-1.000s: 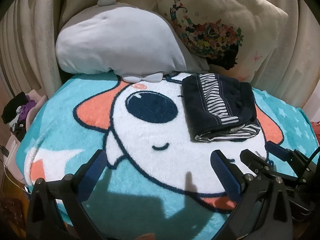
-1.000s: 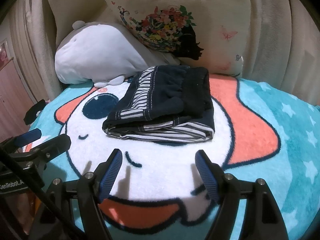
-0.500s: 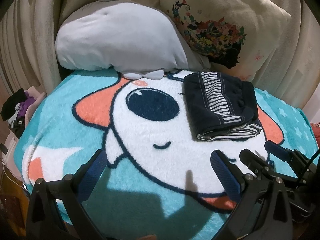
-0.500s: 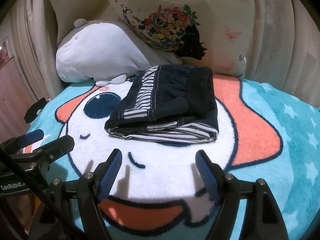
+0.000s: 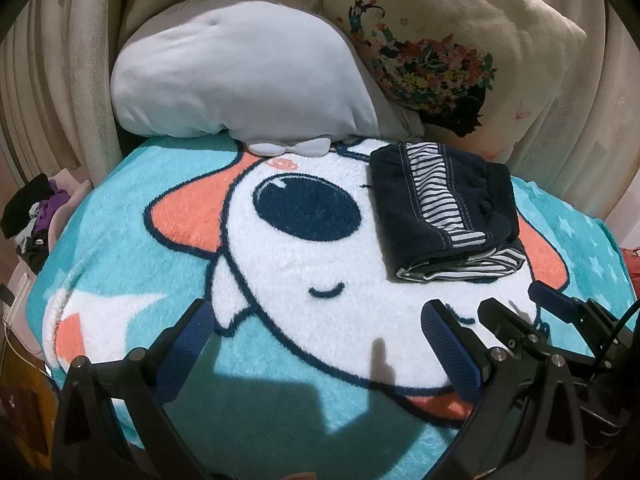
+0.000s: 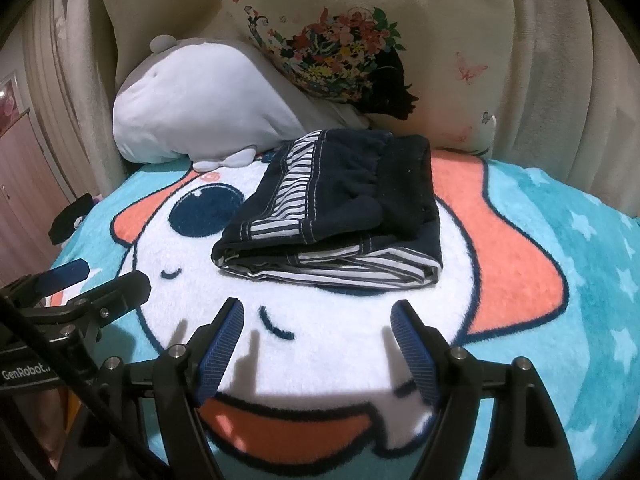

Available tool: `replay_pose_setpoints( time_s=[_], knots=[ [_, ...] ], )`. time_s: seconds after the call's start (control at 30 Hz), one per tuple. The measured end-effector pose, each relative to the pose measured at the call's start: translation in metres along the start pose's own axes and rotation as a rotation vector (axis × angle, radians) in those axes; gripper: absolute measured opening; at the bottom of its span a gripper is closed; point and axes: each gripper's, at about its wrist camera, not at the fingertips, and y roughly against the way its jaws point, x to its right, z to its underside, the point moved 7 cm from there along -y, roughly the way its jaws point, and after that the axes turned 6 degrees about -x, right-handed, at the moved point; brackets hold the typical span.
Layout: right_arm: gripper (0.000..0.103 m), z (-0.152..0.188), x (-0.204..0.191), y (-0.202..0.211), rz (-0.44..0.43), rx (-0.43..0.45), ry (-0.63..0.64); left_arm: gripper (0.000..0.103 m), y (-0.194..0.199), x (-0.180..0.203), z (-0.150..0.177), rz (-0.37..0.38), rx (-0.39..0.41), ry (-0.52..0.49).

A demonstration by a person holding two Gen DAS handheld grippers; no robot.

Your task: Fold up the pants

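Note:
Dark navy pants [image 5: 444, 208] [image 6: 340, 208] with striped white lining lie folded into a compact bundle on the cartoon-print blanket [image 5: 280, 280] [image 6: 520, 320]. My left gripper [image 5: 316, 332] hovers open over the blanket, nearer than the bundle and to its left, nothing between its blue pads. My right gripper [image 6: 316, 328] is open too, just short of the bundle's near edge, empty. In the left wrist view the right gripper [image 5: 516, 308] shows at the lower right; in the right wrist view the left gripper [image 6: 100, 280] shows at the left.
A grey-white plush pillow [image 5: 240, 76] [image 6: 200, 112] and a cream floral cushion [image 5: 448, 48] [image 6: 360, 40] lean against the curtain at the far edge. A pile of dark and purple clothes [image 5: 36, 212] lies off the blanket's left edge.
Both views have shifted slightly, so the bundle sits a touch lower in frame. Pants and both grippers' jaws are unchanged.

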Motion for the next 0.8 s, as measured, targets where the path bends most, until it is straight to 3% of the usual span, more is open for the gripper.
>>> replay_pose_setpoints(
  time_s=[0.43, 0.8],
  knots=[
    [0.081, 0.001, 0.006, -0.004, 0.007, -0.008, -0.004, 0.103, -0.003, -0.003, -0.002, -0.003, 0.001, 0.003],
    [0.081, 0.002, 0.007, -0.008, 0.006, -0.025, -0.006, 0.103, -0.002, -0.013, -0.002, -0.056, 0.009, 0.001]
  ],
)
